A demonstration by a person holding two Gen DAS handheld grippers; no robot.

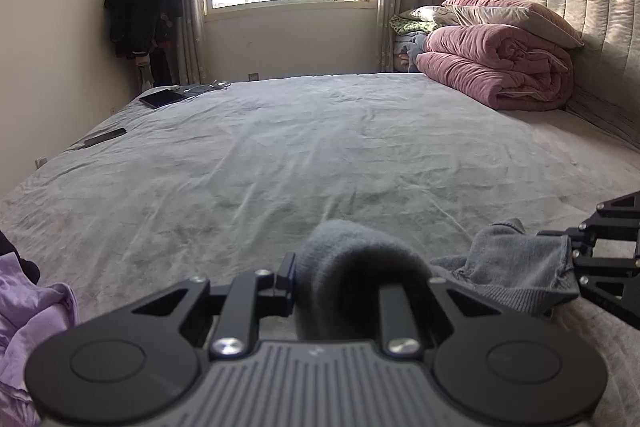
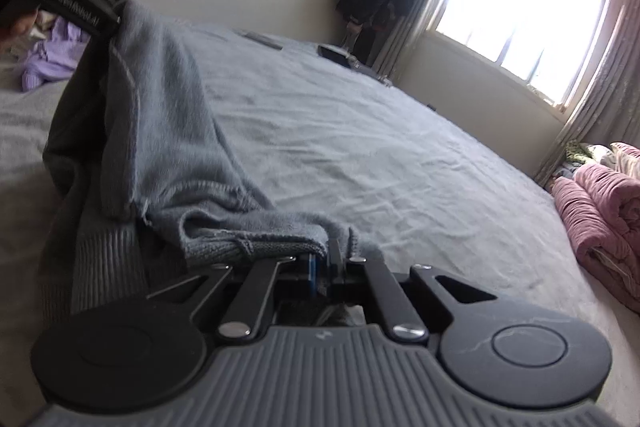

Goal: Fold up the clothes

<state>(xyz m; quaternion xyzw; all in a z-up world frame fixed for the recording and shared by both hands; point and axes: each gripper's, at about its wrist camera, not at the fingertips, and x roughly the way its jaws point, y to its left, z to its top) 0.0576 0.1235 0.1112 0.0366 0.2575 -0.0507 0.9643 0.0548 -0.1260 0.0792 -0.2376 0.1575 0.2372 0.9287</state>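
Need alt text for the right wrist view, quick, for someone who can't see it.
The right gripper is shut on the edge of a grey knit garment, whose far end the left gripper holds up above a grey bed. A bright window sits beyond.

The wide grey-sheeted bed [image 1: 304, 147] lies open across its middle, a broad flat stretch with only shallow wrinkles. At the bed's far right corner, against the padded grey headboard [image 1: 608, 39], a stack of rolled pink quilts [image 1: 500, 67] and pillows blocks the way. Along the bed's far left edge lie a dark flat tablet [image 1: 162, 98] and a slim black remote-like bar [image 1: 105, 137]. At the bed's near left edge a crumpled lilac garment [image 1: 28, 323] takes up room. The near edge is crowded by a grey knitted sweater [image 2: 160, 99], stretched between both claws.
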